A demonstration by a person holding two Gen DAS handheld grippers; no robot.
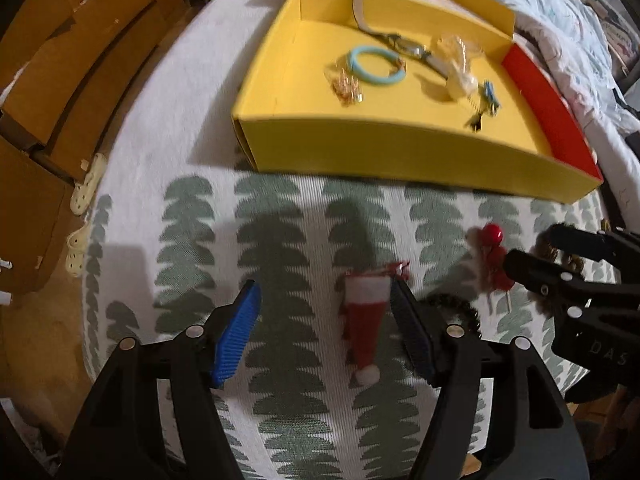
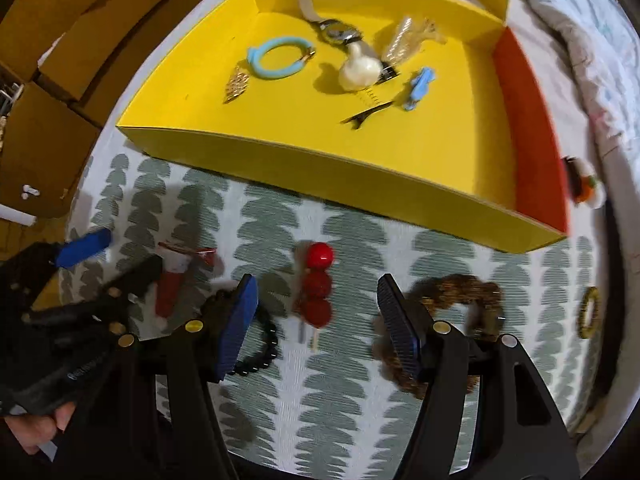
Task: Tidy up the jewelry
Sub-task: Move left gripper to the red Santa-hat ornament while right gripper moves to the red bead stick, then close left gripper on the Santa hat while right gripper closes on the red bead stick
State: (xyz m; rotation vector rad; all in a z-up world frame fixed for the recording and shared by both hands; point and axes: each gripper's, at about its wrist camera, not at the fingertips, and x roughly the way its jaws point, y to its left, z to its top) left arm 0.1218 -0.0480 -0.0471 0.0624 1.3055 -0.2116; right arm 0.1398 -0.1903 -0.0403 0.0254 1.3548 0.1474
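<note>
Lying on a round table with a green tree pattern were several small things, well below both grippers, which pointed down at them. One big yellow tray with a red end wall sat past both grippers, and in it I counted one light blue ring, one watch, one white lump, one small gold piece, one blue clip and one thin black clip. The left gripper stood open, with nothing pressed between its two ridged blue pads. One little red felt hat with white fluffy trim and a white pom-pom lay between them, close to the right-hand pad; if it touched that pad I could not tell. The right gripper was open too, holding nothing. One stick of three shiny red round balls lay between its pads, apart from both. One black bead bracelet curled just behind its left pad, and one fuzzy brown ring lay just behind its right pad. One small yellow-green ring sat farther off to the right. Brown cardboard boxes stood far to the left, and a hand held the left gripper's handle.
</note>
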